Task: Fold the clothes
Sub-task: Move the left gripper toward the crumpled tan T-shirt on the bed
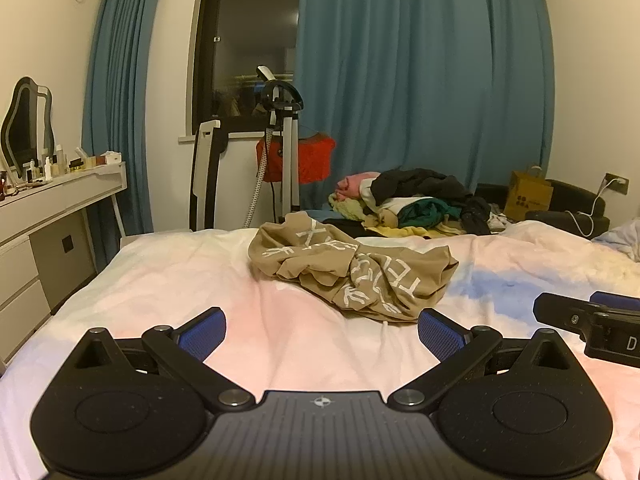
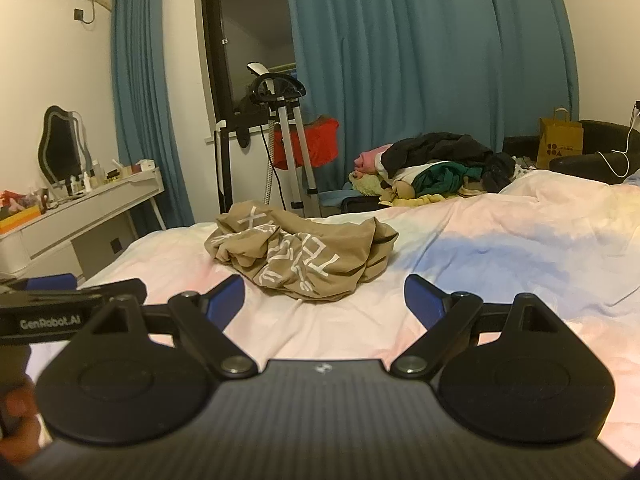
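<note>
The white letters on the tan shirt (image 1: pixel 352 268) are lost in its folds and cannot be read. The pile of clothes (image 1: pixel 416 204) behind is too tangled to tell apart. The little bottles (image 1: pixel 48 168) on the desk are too small to make out

One tan garment (image 1: pixel 352 270), one clothes pile (image 1: pixel 416 204) — one paper bag (image 1: pixel 527 194).

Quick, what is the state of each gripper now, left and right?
Left gripper: open, holding nothing, short of the crumpled tan shirt with white print.
Right gripper: open, holding nothing.
</note>
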A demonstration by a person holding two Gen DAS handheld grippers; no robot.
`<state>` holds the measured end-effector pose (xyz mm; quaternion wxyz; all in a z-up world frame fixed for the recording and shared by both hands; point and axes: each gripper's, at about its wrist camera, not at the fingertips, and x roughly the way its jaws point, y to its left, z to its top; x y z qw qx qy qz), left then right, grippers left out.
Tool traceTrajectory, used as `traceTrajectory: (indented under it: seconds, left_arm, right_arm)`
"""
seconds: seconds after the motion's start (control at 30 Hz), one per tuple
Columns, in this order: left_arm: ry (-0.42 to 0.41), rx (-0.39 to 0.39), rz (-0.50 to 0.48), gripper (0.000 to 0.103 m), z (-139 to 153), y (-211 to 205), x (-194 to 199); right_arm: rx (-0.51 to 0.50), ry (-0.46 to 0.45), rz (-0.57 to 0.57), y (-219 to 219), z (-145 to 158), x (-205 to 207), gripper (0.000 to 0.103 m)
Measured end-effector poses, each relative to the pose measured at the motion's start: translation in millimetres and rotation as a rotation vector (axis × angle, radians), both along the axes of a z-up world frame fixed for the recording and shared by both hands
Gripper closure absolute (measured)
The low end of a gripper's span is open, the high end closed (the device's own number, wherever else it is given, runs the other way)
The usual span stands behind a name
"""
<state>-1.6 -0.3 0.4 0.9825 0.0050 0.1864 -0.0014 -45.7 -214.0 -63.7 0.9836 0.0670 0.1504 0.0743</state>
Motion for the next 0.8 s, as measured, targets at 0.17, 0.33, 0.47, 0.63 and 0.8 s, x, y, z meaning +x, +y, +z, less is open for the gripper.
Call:
traceTrajectory:
  seconds: [0.17, 0.33, 0.47, 0.63, 0.8]
  left_arm:
    - [0.006, -0.002, -0.001, 0.0, 3, 0, -1]
    - [0.01, -0.019, -0.002, 0.0, 7, 7, -8]
    - [0.014, -0.029, 0.009, 0.0, 2, 7, -5]
    - [0.032, -0.031, 0.009, 0.0, -2, 6, -2]
    - [0.041, -0.021, 0.012, 0.0, -6, 0, 0]
  right_arm:
    - [0.017, -0.006, -0.004, 0, -1, -2, 0.015]
    - [0.029, -0.007, -0.011, 0, -2, 0, 0.015]
    - [0.03, -0.018, -0.023, 0, 2, 1, 0.015]
    - [0.039, -0.026, -0.032, -5, 5, 1, 0.015]
    - [0.065, -0.019, -0.028, -8, 6, 2, 0.015]
